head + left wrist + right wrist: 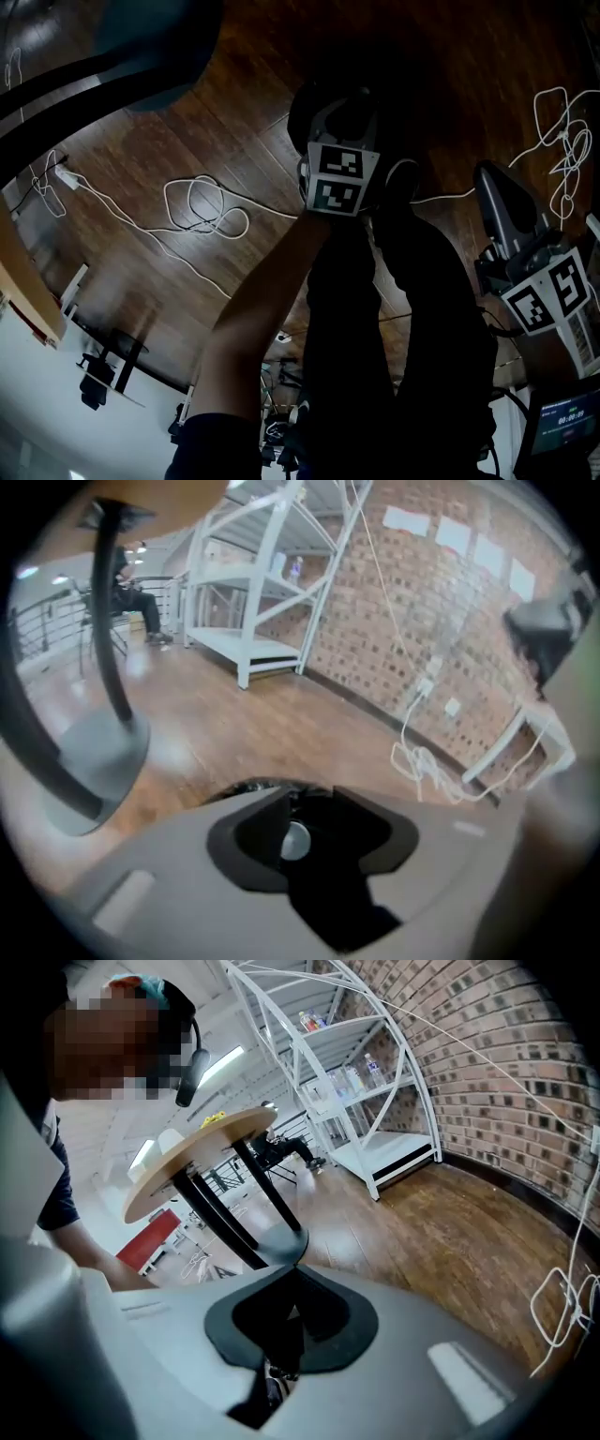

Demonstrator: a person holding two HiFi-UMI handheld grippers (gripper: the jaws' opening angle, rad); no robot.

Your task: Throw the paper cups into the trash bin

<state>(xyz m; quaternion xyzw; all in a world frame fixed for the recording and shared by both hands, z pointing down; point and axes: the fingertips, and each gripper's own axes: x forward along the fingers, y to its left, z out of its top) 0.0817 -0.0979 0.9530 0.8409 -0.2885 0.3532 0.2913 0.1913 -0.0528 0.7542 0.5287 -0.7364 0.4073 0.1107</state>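
Note:
In the head view my left gripper (330,141) hangs over a dark round bin (319,101) on the wooden floor, with its marker cube facing up. In the left gripper view its black jaws stand apart, so the left gripper (296,829) is open. A small pale round thing (295,842) shows in the gap, and I cannot tell what it is. A dark curved bin rim (246,787) peeks out beyond the gripper body. My right gripper (514,246) is held low at the right, away from the bin. Its jaws meet with nothing between them, so the right gripper (292,1321) is shut.
A round wooden table (202,1147) on black legs carries a pale cup-like thing (172,1140); its grey base (94,761) stands to the left of the bin. White cables (202,202) loop over the floor. White shelving (258,583) and a brick wall (506,1063) stand behind.

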